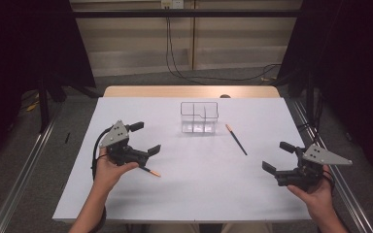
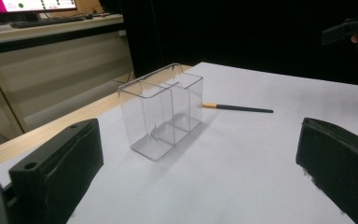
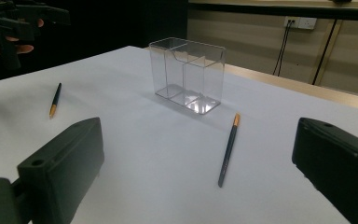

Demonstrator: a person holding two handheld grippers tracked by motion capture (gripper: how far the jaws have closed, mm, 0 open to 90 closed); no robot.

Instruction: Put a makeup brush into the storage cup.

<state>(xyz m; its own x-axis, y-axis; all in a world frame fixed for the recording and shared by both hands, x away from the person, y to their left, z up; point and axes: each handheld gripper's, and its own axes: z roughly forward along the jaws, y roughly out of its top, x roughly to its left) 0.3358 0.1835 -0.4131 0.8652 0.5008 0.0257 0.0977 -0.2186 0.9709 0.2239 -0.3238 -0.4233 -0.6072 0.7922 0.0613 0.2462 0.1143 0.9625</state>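
Note:
A clear plastic organiser (image 1: pixel 199 117) with several compartments stands upright at the far middle of the white table sheet (image 1: pixel 194 194). One black pencil with an orange end (image 1: pixel 236 139) lies to its right. A second such pencil (image 1: pixel 150 171) lies by the left hand. My left gripper (image 1: pixel 145 138) is open and empty, left of the organiser and just above the second pencil. At the right edge my right gripper (image 1: pixel 278 157) hangs open and empty. The left gripper view has the organiser (image 2: pixel 161 112) and a pencil (image 2: pixel 237 108) ahead of its jaws. In the right gripper view, the organiser (image 3: pixel 189 74) and both pencils (image 3: pixel 228 149) (image 3: pixel 54 99) lie ahead.
The wooden tabletop (image 1: pixel 189 91) shows beyond the sheet's far edge. Metal rails (image 1: pixel 24 165) run along both sides of the table. Cables (image 1: pixel 175 63) hang from a wall socket behind. The other gripper (image 2: pixel 349 30) shows far off in the left gripper view.

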